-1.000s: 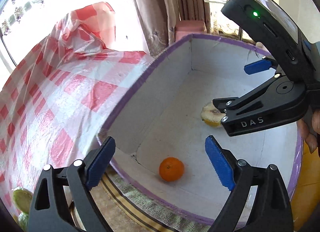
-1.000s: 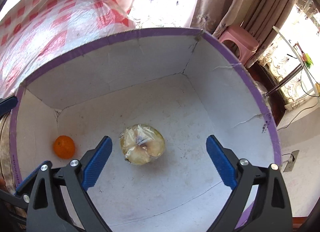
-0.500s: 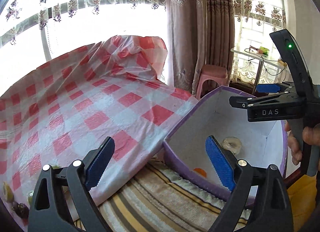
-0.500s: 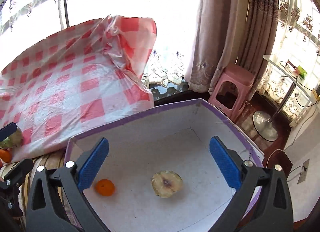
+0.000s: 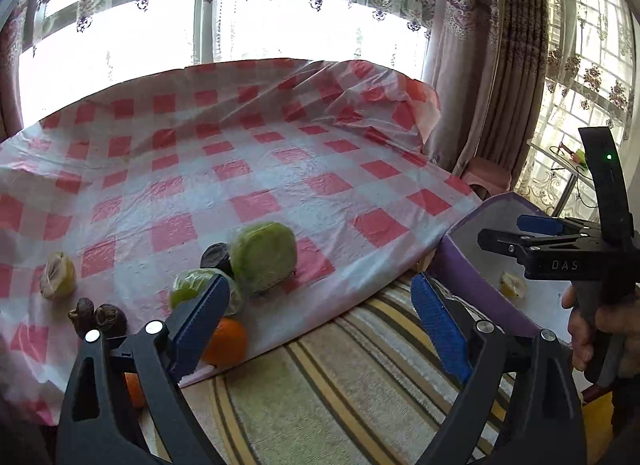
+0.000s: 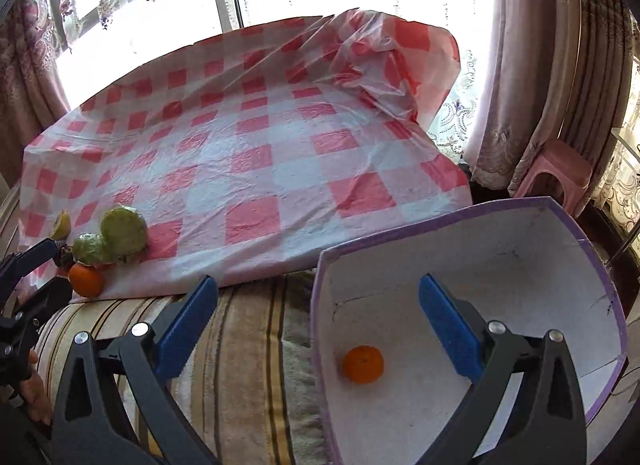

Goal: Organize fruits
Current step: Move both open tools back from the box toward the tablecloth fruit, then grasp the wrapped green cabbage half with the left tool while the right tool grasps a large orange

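A red-and-white checked plastic sheet [image 6: 256, 153] covers most of a striped blanket [image 6: 248, 345], its far right corner rucked up against the window curtains [image 6: 532, 65]. At the sheet's near right edge stands a purple-rimmed cardboard box [image 6: 440, 221] with a white interior; one orange [image 6: 363, 364] lies near the box's near left corner, and a pale plastic-wrapped fruit [image 5: 513, 285] rests further along its floor. Near the sheet's near left corner sit the unsorted fruits: a large wrapped green fruit [image 5: 264, 257] touching a smaller wrapped green one [image 5: 192, 289], a second orange [image 5: 226, 341] at the sheet's near edge, a yellowish fruit [image 5: 58, 275] toward the left edge, and several small dark fruits [image 5: 98, 315]. The left gripper [image 5: 320, 321] hangs over the sheet's near edge, jaws spread wide and empty. The right gripper [image 6: 320, 325] hangs at the box's left wall, jaws likewise spread, gripping nothing. A pink stool [image 6: 556, 177] stands beyond the box.
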Demonstrator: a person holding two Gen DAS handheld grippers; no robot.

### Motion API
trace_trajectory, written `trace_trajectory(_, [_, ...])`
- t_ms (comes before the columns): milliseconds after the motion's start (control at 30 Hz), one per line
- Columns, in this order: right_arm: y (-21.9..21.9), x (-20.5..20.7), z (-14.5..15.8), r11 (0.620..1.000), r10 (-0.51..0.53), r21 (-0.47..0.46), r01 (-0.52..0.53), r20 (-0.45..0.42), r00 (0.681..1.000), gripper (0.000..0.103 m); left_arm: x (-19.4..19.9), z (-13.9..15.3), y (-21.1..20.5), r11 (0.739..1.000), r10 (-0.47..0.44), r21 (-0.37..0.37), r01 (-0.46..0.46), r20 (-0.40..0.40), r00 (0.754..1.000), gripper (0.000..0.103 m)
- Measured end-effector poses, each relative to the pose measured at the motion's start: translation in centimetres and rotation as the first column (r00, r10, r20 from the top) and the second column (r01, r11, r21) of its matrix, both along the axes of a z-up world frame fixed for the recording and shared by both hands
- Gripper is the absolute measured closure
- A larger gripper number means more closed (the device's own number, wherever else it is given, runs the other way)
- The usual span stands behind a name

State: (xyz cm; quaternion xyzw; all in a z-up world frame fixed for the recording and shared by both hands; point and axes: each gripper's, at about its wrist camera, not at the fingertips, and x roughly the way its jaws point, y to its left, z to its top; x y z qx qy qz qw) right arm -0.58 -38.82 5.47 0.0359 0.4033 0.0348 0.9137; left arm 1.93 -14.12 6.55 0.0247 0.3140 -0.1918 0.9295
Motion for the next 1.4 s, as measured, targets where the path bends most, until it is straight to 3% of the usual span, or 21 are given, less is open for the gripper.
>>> trace_trajectory(300, [7.8, -0.5, -1.1, 0.986, 0.161, 0.050, -0.159, -0.045, 0.986, 0.002, -1.9, -0.6, 7.5, 0.986, 0.155, -0.054, -0.156, -0.016, 0.988, 0.014])
trace_trajectory(467, [12.3, -0.4, -1.6, 0.969, 0.246, 0.050, -0.243, -0.058, 0.968, 0.002, -1.4, -1.4, 11.3, 0.965, 0.217, -0.133, -0.226, -0.082, 0.973, 0.015])
trace_trajectory(733, [17.9, 0.6, -1.9, 0.942, 0.334, 0.023, -0.334, -0.061, 0.940, 0.002, -0.9, -2.0, 13.3, 0.946, 0.232, -0.200, -0.254, -0.129, 0.964, 0.016])
trace_trajectory(867, [19.7, 1.2, -2.2, 0.932, 0.363, 0.019, -0.362, -0.069, 0.929, 0.002, 0.2, -1.2, 12.9, 0.959, 0.178, -0.201, -0.197, -0.111, 0.978, 0.017])
trace_trajectory(1000, [20.8, 1.7, -2.5, 0.923, 0.384, 0.026, -0.383, -0.083, 0.920, 0.002, 3.3, -1.3, 12.8, 0.958, 0.085, -0.258, -0.128, -0.170, 0.982, 0.017])
trace_trajectory(1167, [21.4, 2.1, -3.0, 0.918, 0.397, 0.051, -0.393, -0.094, 0.913, 0.002, 6.8, -2.8, 11.9, 0.948, -0.036, -0.314, -0.053, -0.270, 0.962, 0.024])
trace_trajectory(1400, [22.4, 2.7, -3.5, 0.912, 0.409, 0.060, -0.405, -0.101, 0.907, 0.011, 8.8, -3.9, 10.4, 0.957, -0.095, -0.289, -0.001, -0.317, 0.944, 0.032])
